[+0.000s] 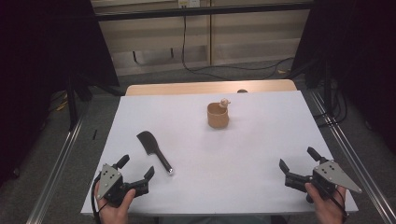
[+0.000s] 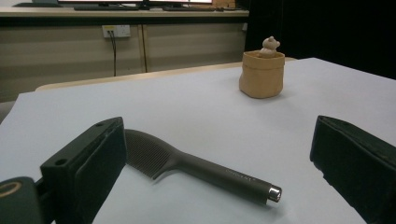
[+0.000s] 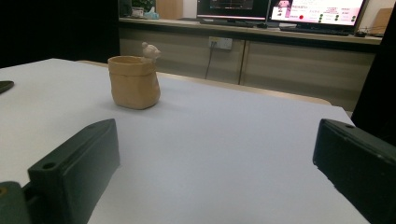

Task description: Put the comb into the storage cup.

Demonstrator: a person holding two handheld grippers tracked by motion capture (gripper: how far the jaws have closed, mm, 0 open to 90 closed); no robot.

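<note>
A dark grey comb (image 1: 154,150) with a metal-capped handle lies on the white table (image 1: 243,163), left of the middle. In the left gripper view the comb (image 2: 196,168) lies just beyond the jaws. A tan cup (image 1: 218,115) with a small animal figure on its rim stands farther back, also seen as the cup (image 2: 262,73) and the cup (image 3: 134,81). My left gripper (image 1: 136,169) rests at the near left corner, open and empty. My right gripper (image 1: 298,158) sits at the near right, open, nothing between its jaws.
The white table's wooden back edge (image 1: 210,87) borders a floor with cables. Metal rails (image 1: 343,149) run along both sides. Cabinets and monitors (image 3: 280,11) stand beyond the table.
</note>
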